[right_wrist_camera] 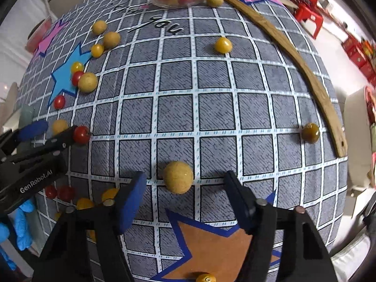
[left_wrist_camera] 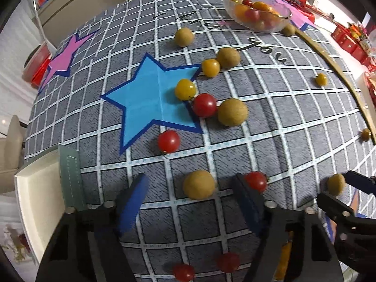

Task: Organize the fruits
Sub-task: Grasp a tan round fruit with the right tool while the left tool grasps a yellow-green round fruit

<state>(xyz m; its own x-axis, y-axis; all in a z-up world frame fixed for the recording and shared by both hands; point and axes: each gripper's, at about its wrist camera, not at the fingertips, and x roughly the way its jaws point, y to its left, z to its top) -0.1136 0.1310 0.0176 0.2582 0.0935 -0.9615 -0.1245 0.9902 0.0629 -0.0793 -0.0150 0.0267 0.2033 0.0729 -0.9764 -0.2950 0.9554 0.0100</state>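
Left claw (left_wrist_camera: 190,195): released, jaws spread wide, nothing gripped.
Left target: tan round fruit (left_wrist_camera: 199,184) on the checked surface (left_wrist_camera: 282,122), between the jaws, just ahead of the tips.
Red tomato (left_wrist_camera: 256,181): just beside the left claw's right finger, outside the gap.
Right claw (right_wrist_camera: 185,188): released, empty.
Right target: tan fruit (right_wrist_camera: 178,176) between its jaws, dead ahead.
Axis: both fruits spherical; no long axis or heading apparent.
Destination, judged: glass bowl (left_wrist_camera: 282,17), far edge, well apart.
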